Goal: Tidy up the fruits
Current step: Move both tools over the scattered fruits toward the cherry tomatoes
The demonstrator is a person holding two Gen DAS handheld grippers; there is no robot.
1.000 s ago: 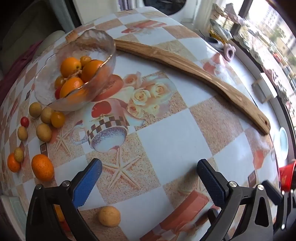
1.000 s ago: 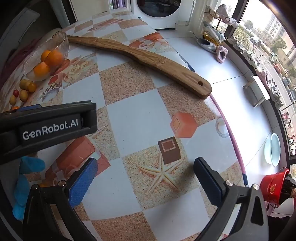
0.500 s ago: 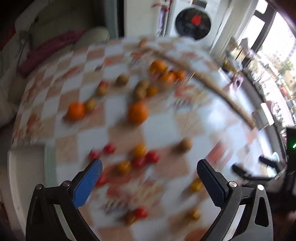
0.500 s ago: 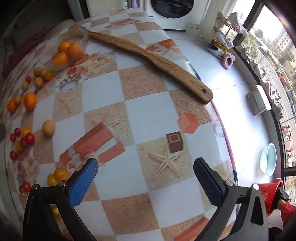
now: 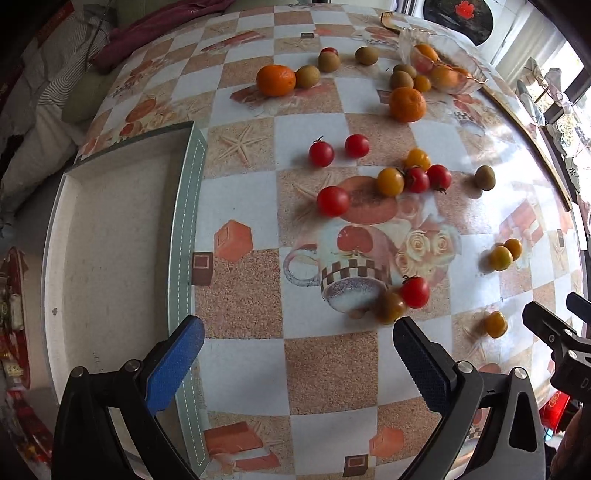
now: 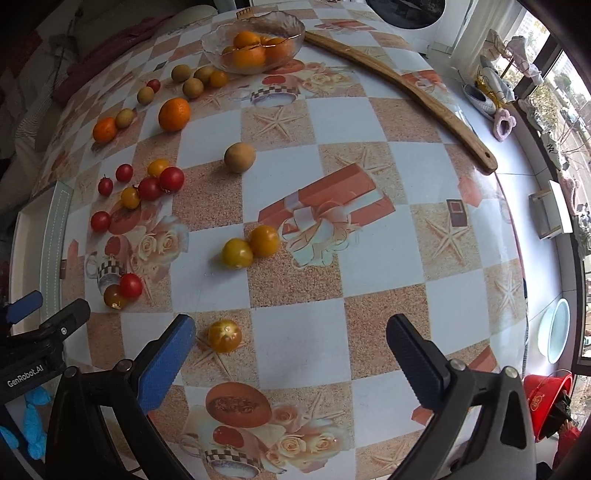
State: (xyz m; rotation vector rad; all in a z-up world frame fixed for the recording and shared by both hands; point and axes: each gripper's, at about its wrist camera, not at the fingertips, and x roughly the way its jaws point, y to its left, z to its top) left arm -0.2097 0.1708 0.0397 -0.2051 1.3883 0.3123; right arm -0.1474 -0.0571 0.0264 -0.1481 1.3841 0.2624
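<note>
The tablecloth [image 6: 388, 236] looks like glossy printed vinyl. The bowl [image 6: 255, 26] is clear textured glass, and right beside it lies a long matte wooden board [image 6: 406, 88]. Gripper pads [image 5: 173, 365] look like stippled rubbery plastic. The cherry tomatoes [image 5: 332, 201] are shiny-skinned.

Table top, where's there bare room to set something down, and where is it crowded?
Free: the tray interior at the left edge, and the stretch of table between the paired yellow tomatoes and the long wooden board. Crowded: the cherry tomato cluster and the fruit beside the glass bowl.

Both wrist cams high, sharing tablecloth [image 5: 240, 373]
</note>
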